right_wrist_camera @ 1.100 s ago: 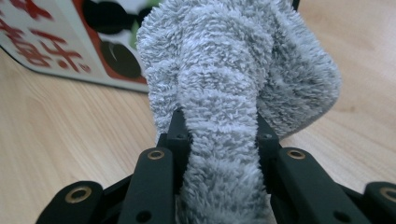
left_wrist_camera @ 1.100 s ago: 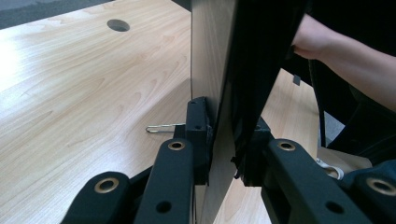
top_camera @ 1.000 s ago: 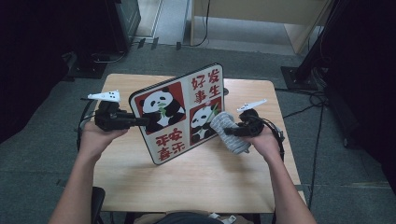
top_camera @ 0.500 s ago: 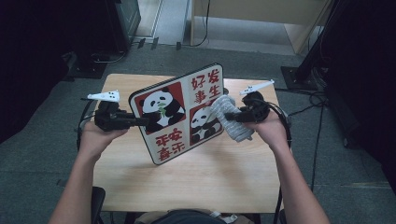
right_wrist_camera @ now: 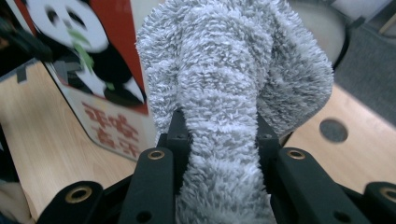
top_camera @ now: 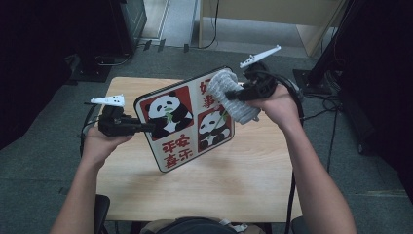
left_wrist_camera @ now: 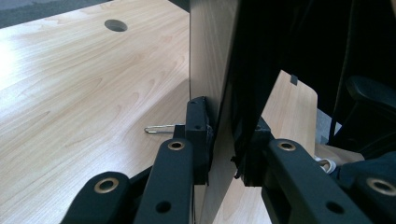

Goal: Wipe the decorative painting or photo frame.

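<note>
A flat board [top_camera: 187, 122] printed with two pandas and red characters is held tilted above the wooden table [top_camera: 146, 195]. My left gripper [top_camera: 146, 127] is shut on its left edge; in the left gripper view the jaws clamp the thin board [left_wrist_camera: 219, 84] edge-on, my left gripper [left_wrist_camera: 224, 135] pressing from both sides. My right gripper [top_camera: 234, 95] is shut on a grey fluffy cloth [top_camera: 233, 97], held against the board's upper right part. In the right gripper view the cloth [right_wrist_camera: 229, 70] bulges out between the jaws of my right gripper [right_wrist_camera: 218, 135], with the panda board [right_wrist_camera: 88, 60] just behind.
The table has a round cable hole [left_wrist_camera: 116, 25] and a small paper clip [left_wrist_camera: 159, 129] lying on it near the board's lower edge. A dark chair [left_wrist_camera: 373, 102] stands by the table, and cables [top_camera: 336, 102] run across the floor at right.
My right gripper has risen with the grey cloth along the board's face, from its lower right part to its upper right corner. The left gripper and the board have stayed in place.
</note>
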Available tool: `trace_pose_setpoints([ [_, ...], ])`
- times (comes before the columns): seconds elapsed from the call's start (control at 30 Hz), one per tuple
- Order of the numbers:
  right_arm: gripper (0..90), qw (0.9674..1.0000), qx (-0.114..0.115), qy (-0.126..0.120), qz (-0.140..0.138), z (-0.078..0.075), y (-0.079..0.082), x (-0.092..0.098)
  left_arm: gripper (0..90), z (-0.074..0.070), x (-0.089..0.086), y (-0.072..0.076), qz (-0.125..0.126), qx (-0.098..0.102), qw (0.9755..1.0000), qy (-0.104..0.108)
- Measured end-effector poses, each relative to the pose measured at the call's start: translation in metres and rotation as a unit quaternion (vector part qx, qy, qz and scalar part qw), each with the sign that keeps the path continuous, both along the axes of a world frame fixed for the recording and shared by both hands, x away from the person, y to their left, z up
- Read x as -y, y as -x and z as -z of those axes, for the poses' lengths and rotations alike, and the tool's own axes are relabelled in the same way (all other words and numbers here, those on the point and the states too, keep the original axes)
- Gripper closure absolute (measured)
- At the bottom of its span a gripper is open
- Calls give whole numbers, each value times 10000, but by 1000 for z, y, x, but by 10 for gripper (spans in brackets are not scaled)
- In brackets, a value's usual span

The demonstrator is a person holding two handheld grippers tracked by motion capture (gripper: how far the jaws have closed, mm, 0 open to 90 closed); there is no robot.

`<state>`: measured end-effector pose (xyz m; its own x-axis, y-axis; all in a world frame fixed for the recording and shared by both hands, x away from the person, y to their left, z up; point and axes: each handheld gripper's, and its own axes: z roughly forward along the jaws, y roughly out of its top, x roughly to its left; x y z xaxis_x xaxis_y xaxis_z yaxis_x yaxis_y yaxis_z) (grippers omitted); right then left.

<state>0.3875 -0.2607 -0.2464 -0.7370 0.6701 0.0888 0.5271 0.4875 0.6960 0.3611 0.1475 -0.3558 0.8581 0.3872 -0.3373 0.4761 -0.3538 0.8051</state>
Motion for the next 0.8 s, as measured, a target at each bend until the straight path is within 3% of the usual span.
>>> trace_pose_setpoints([
  [0.2,694,9997,205,85,-52,-35,-9,-20,781,0,0,0,18,-2,10000,6],
  [0.4,692,9989,424,95,-189,-53,-19,-41,780,0,-2,0,66,-15,10000,24],
  [0.8,695,9988,177,361,-274,-29,-29,-53,783,1,-3,-1,65,-11,10000,37],
])
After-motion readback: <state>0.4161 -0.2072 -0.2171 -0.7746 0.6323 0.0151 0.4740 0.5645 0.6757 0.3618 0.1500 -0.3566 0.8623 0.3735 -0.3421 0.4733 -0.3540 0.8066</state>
